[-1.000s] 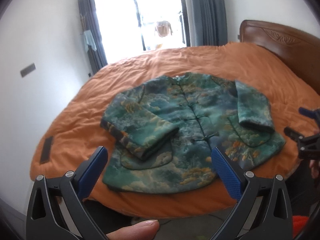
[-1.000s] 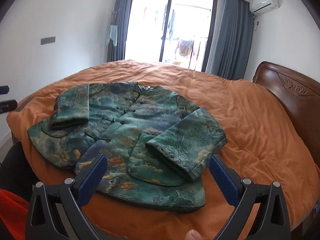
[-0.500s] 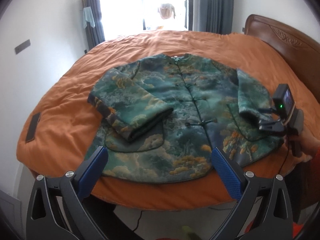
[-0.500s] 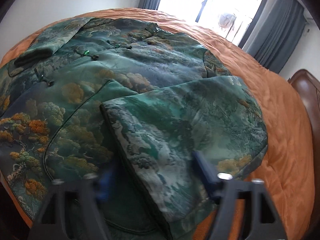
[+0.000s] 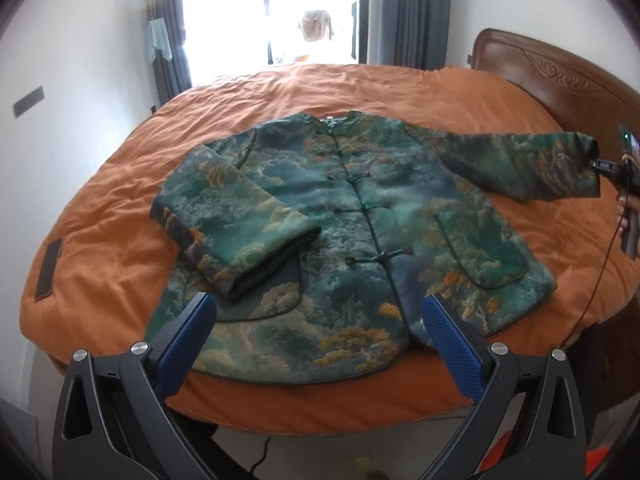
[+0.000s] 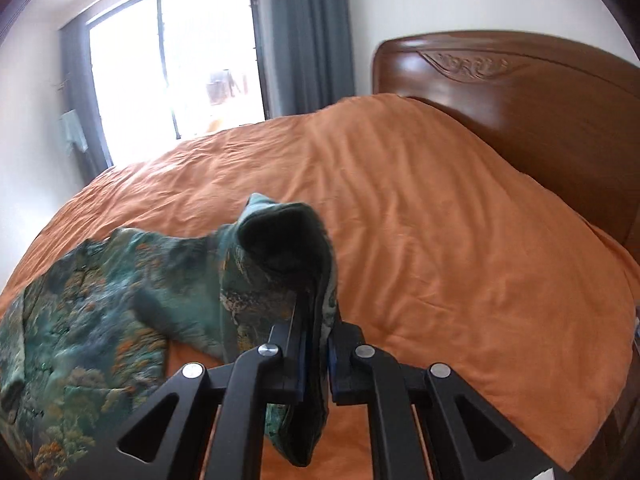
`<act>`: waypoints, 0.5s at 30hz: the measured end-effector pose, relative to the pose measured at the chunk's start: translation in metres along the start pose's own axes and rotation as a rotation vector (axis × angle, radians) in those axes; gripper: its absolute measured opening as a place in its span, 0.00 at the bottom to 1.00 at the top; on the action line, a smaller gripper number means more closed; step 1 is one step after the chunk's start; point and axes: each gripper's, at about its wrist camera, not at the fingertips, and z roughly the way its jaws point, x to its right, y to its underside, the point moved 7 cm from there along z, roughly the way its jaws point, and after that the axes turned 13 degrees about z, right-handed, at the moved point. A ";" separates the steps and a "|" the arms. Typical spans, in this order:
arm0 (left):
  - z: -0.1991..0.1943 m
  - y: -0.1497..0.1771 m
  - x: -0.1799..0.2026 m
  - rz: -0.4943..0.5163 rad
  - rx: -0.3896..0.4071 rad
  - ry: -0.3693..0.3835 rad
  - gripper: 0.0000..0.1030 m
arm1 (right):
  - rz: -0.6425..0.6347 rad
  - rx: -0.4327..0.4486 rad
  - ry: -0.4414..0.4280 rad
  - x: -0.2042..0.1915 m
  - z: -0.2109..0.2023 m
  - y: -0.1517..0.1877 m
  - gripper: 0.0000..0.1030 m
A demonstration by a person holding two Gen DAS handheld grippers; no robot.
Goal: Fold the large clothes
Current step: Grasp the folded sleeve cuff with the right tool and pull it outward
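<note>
A green jacket (image 5: pixel 360 232) with a cloud and tree print lies front-up on the orange bed (image 5: pixel 120 208). Its left sleeve (image 5: pixel 240 236) is folded across the body. Its right sleeve (image 5: pixel 520 164) is pulled out straight to the right and lifted off the bed. My right gripper (image 6: pixel 316 320) is shut on that sleeve's cuff (image 6: pixel 288 248), and it shows at the right edge of the left wrist view (image 5: pixel 600 165). My left gripper (image 5: pixel 320 320) hangs open over the jacket's hem, holding nothing.
A carved wooden headboard (image 6: pixel 520 92) stands at the right end of the bed. A bright window with grey curtains (image 5: pixel 272 12) is behind it. A dark patch (image 5: pixel 50 266) lies on the bed's left edge. A cable (image 5: pixel 600 276) hangs from the right gripper.
The right gripper shut on the folded right sleeve's cuff and swung it out to the right, unfolding the sleeve. The left gripper drifted slightly closer to the hem.
</note>
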 end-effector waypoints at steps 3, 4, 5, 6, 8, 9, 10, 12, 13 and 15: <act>0.003 -0.002 -0.001 0.008 -0.004 -0.006 1.00 | 0.082 -0.056 0.066 0.048 0.032 0.008 0.10; 0.004 -0.004 -0.002 0.008 -0.008 -0.005 1.00 | 0.101 -0.065 0.084 0.062 0.039 0.010 0.16; 0.006 -0.004 -0.004 0.007 -0.013 -0.004 1.00 | 0.121 -0.071 0.113 0.073 0.046 0.013 0.21; 0.007 -0.005 -0.007 0.004 -0.017 -0.002 1.00 | 0.147 -0.066 0.154 0.085 0.050 0.016 0.26; 0.011 -0.007 -0.014 0.006 -0.019 -0.002 1.00 | 0.200 -0.046 0.198 0.103 0.050 0.022 0.26; 0.013 -0.008 -0.019 0.019 -0.015 -0.003 1.00 | 0.218 -0.043 0.211 0.108 0.049 0.024 0.26; 0.017 -0.009 -0.023 0.040 -0.008 -0.010 1.00 | 0.226 -0.045 0.231 0.112 0.046 0.027 0.26; 0.029 -0.013 -0.030 0.117 -0.003 -0.004 1.00 | 0.217 -0.045 0.214 0.108 0.036 0.036 0.27; 0.039 -0.014 -0.034 0.163 -0.004 0.010 1.00 | 0.199 -0.042 0.187 0.100 0.027 0.042 0.27; 0.062 -0.018 -0.045 0.228 -0.010 0.031 1.00 | 0.151 -0.043 0.121 0.076 0.008 0.057 0.30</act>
